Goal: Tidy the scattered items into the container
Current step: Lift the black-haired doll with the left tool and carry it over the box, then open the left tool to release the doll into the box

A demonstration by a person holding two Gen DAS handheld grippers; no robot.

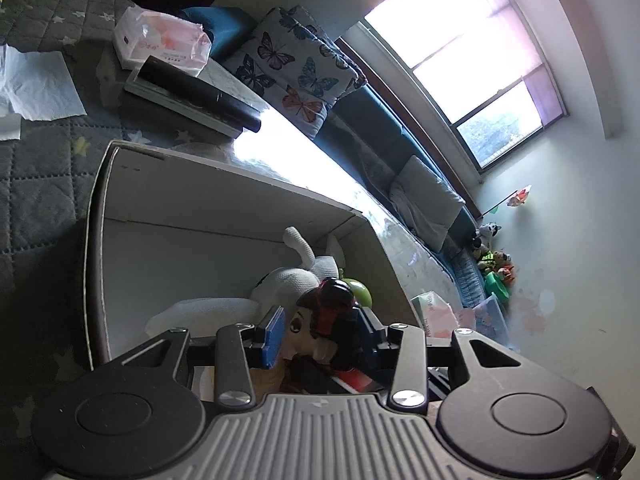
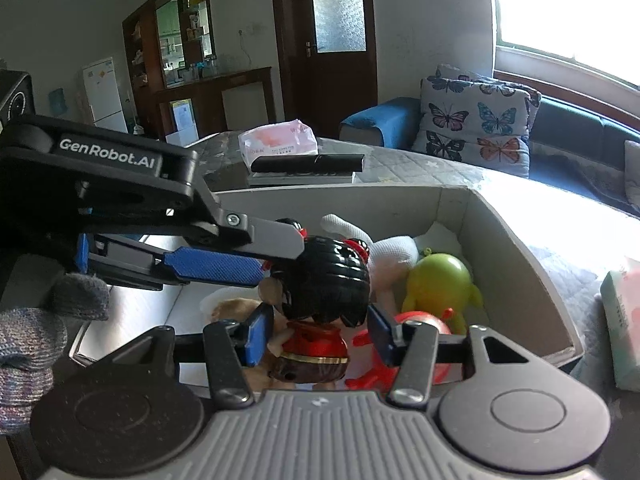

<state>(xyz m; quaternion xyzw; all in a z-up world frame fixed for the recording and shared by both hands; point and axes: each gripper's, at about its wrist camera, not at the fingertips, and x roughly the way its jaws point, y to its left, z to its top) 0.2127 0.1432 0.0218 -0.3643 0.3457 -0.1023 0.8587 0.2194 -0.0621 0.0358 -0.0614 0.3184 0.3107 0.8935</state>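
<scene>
A doll with black hair and a red dress (image 2: 320, 312) sits over the open white box (image 2: 516, 248). My left gripper (image 1: 322, 334) straddles its head (image 1: 332, 316) from the side; its fingers (image 2: 216, 266) reach in from the left in the right wrist view. My right gripper (image 2: 316, 336) straddles the doll's body, pads close beside it. Whether either pair of pads presses it is unclear. Inside the box lie a white knitted toy (image 2: 384, 248), a green toy (image 2: 438, 284) and a red toy (image 2: 404, 356).
The box (image 1: 120, 200) stands on a grey quilted star-patterned surface (image 1: 36, 184). Behind it are a tissue pack (image 2: 278, 140), a dark flat item on a book (image 2: 304, 168), crumpled paper (image 1: 36, 84), a butterfly pillow (image 2: 476, 120) and a sofa. Another tissue pack (image 2: 622, 320) lies right.
</scene>
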